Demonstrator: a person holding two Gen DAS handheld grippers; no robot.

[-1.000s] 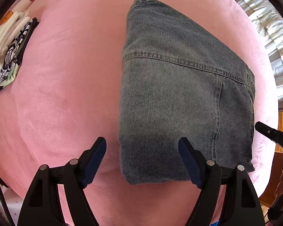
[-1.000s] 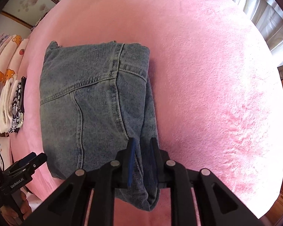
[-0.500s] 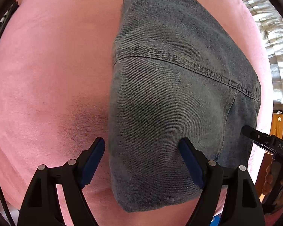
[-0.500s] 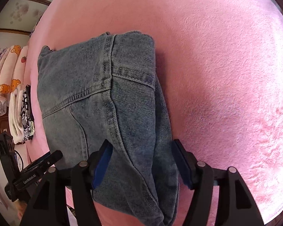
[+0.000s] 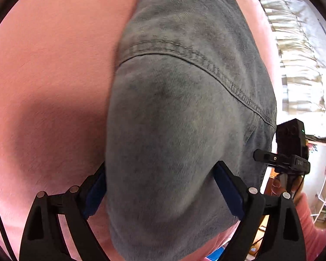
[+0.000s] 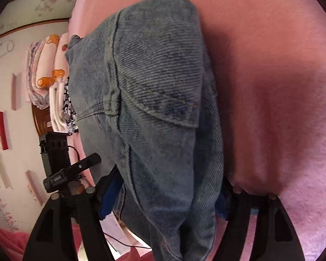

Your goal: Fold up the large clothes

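Folded jeans (image 5: 184,130) lying flat on pink blanket (image 5: 50,65). Left gripper (image 5: 160,187): jaws spread, just widened, straddling near-left corner of jeans, pads not visibly pressing. Right gripper (image 6: 165,198): jaws likewise just widened, released, astride thick folded edge at near-right. Denim likely heavy, stiff, stacked layers bulky; deep hold on all layers at near corners advised.

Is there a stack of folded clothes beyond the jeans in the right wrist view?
Yes, a stack of folded clothes with bear prints lies past the far left edge of the jeans on the pink blanket.
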